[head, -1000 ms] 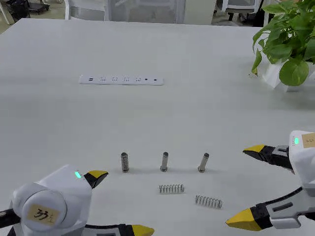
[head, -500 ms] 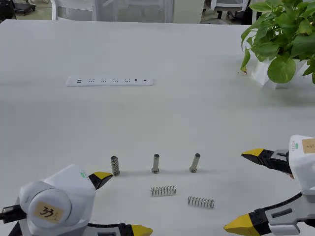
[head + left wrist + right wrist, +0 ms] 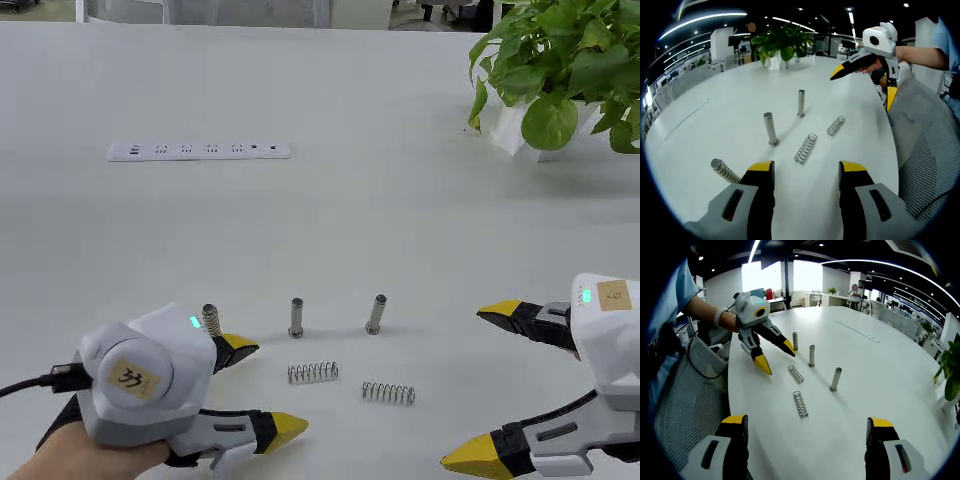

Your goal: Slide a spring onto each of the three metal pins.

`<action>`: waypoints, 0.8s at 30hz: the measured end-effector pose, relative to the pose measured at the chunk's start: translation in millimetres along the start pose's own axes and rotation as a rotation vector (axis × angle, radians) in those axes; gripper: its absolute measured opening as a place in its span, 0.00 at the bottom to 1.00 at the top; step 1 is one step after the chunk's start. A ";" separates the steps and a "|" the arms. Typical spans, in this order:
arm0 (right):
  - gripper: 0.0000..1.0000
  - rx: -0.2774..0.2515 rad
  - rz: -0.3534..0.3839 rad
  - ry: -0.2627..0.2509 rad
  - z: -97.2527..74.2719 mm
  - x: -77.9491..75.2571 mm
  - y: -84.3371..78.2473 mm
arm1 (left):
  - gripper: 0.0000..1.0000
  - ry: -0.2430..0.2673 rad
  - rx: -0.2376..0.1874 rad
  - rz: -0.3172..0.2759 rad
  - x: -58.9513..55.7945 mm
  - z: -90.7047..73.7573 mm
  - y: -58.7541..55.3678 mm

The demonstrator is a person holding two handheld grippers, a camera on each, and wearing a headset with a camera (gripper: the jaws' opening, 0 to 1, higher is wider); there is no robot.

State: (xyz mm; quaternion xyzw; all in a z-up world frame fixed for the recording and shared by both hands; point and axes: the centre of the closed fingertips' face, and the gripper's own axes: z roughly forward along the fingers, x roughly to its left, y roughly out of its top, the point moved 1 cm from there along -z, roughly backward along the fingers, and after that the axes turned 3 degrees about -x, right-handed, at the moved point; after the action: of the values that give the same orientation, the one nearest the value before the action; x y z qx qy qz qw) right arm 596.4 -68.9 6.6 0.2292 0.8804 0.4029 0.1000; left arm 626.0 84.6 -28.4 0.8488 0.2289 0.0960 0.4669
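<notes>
Three metal pins stand in a row on the white table (image 3: 330,220). The left pin (image 3: 211,320) (image 3: 724,171) (image 3: 795,341) wears a spring. The middle pin (image 3: 296,317) (image 3: 770,128) (image 3: 811,355) and right pin (image 3: 376,313) (image 3: 801,103) (image 3: 835,379) are bare. Two loose springs lie in front of them, one (image 3: 313,372) (image 3: 805,148) (image 3: 795,373) near the middle pin, the other (image 3: 388,393) (image 3: 836,125) (image 3: 800,404) further right. My left gripper (image 3: 268,388) (image 3: 806,172) is open, its tips just left of the nearer spring. My right gripper (image 3: 478,388) (image 3: 807,422) is open wide, right of the springs.
A white power strip (image 3: 198,151) lies flat at the back left. A potted plant (image 3: 560,70) stands at the back right corner. Mesh chairs (image 3: 925,145) sit at the table's near edge. Bare tabletop lies between the pins and the strip.
My left gripper has moved right, past the sprung pin toward the nearer loose spring. The head camera has shifted, so the whole scene sits further left. The right gripper has hardly moved.
</notes>
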 end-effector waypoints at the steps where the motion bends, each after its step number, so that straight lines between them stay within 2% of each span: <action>1: 0.98 -0.001 0.002 -0.001 0.0 0.4 -0.1 | 0.46 -0.007 0.000 0.008 -0.7 2.1 1.3; 10: 0.98 -0.004 0.013 -0.004 1.3 6.7 -5.3 | 0.37 -0.045 0.033 0.046 -0.4 17.9 8.3; 20: 0.98 -0.010 0.028 -0.020 -3.9 7.3 -9.2 | 0.23 -0.051 0.072 0.092 2.5 27.2 5.5; 24: 0.97 -0.005 0.028 -0.019 -4.3 8.7 -11.6 | 0.22 -0.056 0.090 0.103 2.7 28.8 3.0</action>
State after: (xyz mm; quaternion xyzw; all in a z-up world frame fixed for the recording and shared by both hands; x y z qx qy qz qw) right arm 583.6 -74.2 0.8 0.2449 0.8752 0.4042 0.1032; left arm 640.1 63.0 -41.8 0.8819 0.1757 0.0857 0.4290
